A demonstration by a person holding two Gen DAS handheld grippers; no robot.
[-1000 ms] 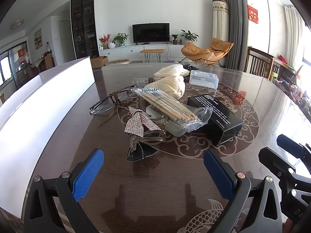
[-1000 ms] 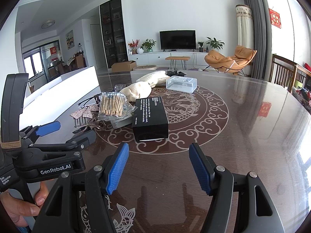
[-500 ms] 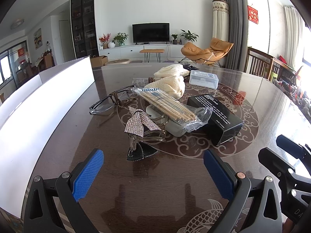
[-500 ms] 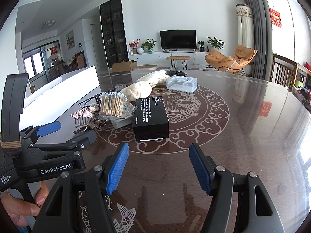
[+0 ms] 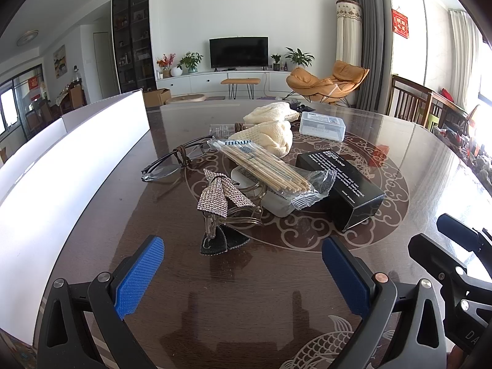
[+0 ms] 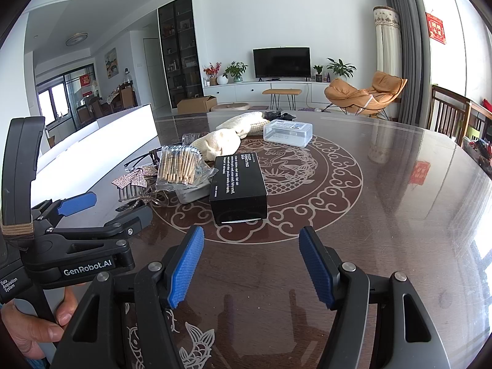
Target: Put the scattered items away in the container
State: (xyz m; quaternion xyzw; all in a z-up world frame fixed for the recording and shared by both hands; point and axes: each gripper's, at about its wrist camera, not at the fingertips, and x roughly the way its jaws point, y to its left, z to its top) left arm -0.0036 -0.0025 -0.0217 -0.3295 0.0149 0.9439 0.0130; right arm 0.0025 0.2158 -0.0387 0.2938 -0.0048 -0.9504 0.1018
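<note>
A clutter of items lies mid-table on the dark glossy wooden table (image 5: 129, 221): a rhinestone bow hair clip (image 5: 220, 198), a clear packet of wooden sticks (image 5: 267, 167), a black rectangular box (image 6: 238, 183) and a clear plastic lidded container (image 6: 287, 132) farther back. The left gripper (image 5: 243, 276) and right gripper (image 6: 250, 266) hover nearer, jaws apart, empty.

Daylight is pouring in from the windows at the right of both frames, blowing out the panes to white. The glossy table (image 5: 129, 203) is throwing back broad glare along its right side (image 6: 455, 215), and the white container (image 5: 61, 166) at left is washing out completely. Soft shadows are lying under the grippers at the bottom. Fisheye curvature is bending the edges, dark vignetting is filling the corners, and focus is holding sharp throughout.
</note>
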